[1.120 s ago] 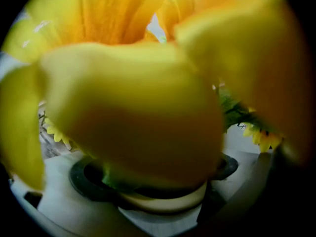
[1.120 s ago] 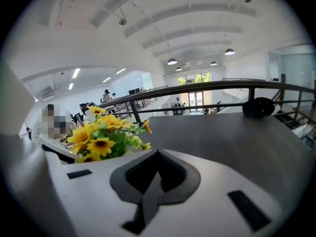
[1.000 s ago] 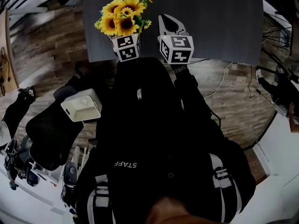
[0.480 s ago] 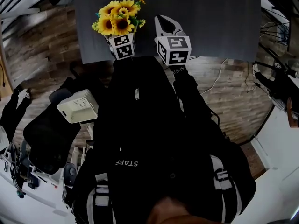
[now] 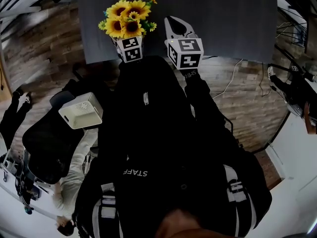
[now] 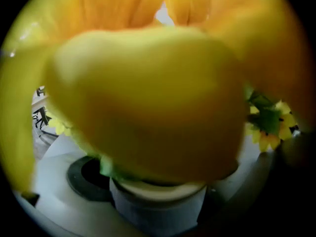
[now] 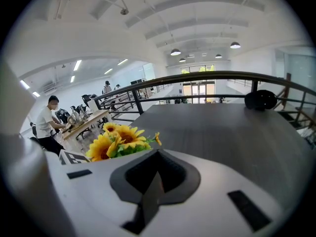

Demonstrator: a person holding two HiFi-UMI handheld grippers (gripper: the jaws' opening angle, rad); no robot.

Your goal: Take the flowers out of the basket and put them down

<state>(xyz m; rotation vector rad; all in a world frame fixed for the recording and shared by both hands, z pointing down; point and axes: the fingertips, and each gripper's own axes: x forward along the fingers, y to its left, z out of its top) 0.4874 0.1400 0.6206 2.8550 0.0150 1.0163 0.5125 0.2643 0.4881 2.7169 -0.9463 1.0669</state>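
The left gripper [image 5: 130,44] is clamped on the sunflower bunch [image 5: 126,18], whose petals fill its view, above the grey table [image 5: 233,24]. The right gripper [image 5: 175,25] is closed, empty. Both sit as half a second ago.

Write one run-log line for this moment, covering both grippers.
left gripper: shut on sunflowers at table edge | right gripper: shut, empty, over table
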